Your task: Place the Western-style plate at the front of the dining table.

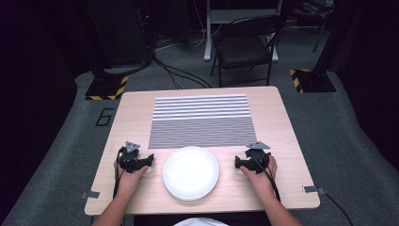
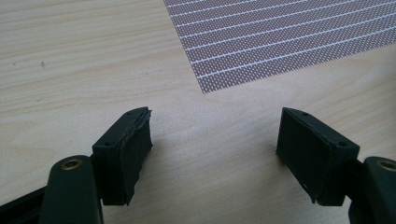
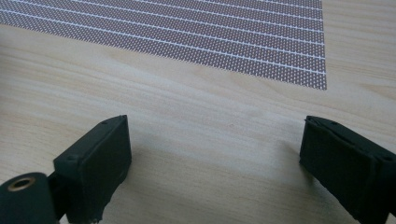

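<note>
Round white ceramic plate (image 1: 190, 172) sits at table centre near the front edge, untouched. Left gripper (image 1: 149, 160) rests at its 9 o'clock, right gripper (image 1: 236, 162) at 3 o'clock, both spread with nothing between the jaws, probably flanking it for a two-sided lift. Striped grey woven placemat (image 1: 202, 120) lies at 12 o'clock on the pale wooden table (image 1: 282, 141), the likely destination.

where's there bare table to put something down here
Bare wood runs left of the striped mat and right of it. The near middle is crowded: white plate between left gripper and right gripper.
</note>
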{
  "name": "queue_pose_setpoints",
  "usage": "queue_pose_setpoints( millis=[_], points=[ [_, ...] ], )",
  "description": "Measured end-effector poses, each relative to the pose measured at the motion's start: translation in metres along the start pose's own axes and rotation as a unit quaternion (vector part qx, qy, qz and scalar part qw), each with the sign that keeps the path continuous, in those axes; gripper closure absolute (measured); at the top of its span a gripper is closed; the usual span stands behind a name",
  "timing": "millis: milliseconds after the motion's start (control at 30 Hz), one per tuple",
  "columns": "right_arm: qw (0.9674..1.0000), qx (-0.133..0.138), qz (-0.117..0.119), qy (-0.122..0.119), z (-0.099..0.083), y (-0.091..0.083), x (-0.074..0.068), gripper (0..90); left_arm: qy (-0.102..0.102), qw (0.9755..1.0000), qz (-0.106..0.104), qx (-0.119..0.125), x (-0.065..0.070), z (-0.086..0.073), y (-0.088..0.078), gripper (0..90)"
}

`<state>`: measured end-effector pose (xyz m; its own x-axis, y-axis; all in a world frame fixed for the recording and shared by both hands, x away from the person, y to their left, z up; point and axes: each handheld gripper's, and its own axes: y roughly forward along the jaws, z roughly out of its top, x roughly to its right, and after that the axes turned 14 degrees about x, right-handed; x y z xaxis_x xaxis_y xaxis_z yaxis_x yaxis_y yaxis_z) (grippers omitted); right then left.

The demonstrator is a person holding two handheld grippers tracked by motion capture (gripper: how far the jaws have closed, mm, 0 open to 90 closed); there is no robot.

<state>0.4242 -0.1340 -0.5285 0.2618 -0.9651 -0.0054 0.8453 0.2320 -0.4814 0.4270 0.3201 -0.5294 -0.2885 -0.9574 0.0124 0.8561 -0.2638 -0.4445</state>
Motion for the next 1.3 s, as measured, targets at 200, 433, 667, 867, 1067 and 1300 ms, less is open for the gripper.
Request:
queue_pose_setpoints(
  millis=[200,433,667,867,1067,1300],
  points=[
    [0.9999,0.007,0.009,-0.008,0.000,-0.002,0.000,15.4,-0.002,1.0000,0.001,-0.001,0.000,0.000,0.000,25.6],
    [0.9997,0.017,0.014,-0.010,0.000,-0.003,-0.001,30.0,-0.008,0.9999,0.008,0.003,-0.002,0.000,-0.002,34.7],
    [0.9997,0.014,0.020,-0.007,0.004,-0.009,-0.004,44.5,-0.018,0.9998,-0.001,0.005,0.002,0.006,-0.010,43.4],
    [0.9991,0.024,0.033,-0.007,0.010,-0.016,-0.013,44.1,-0.034,0.9991,-0.025,-0.001,0.006,0.008,-0.017,44.1],
    [0.9986,0.028,0.045,-0.007,0.013,-0.021,-0.023,43.4,-0.038,0.9987,-0.035,0.002,0.010,0.012,-0.023,44.3],
    [0.9969,0.034,0.070,0.002,0.023,-0.033,-0.033,45.1,-0.061,0.9968,-0.052,0.007,0.017,0.026,-0.040,48.8]
  ],
)
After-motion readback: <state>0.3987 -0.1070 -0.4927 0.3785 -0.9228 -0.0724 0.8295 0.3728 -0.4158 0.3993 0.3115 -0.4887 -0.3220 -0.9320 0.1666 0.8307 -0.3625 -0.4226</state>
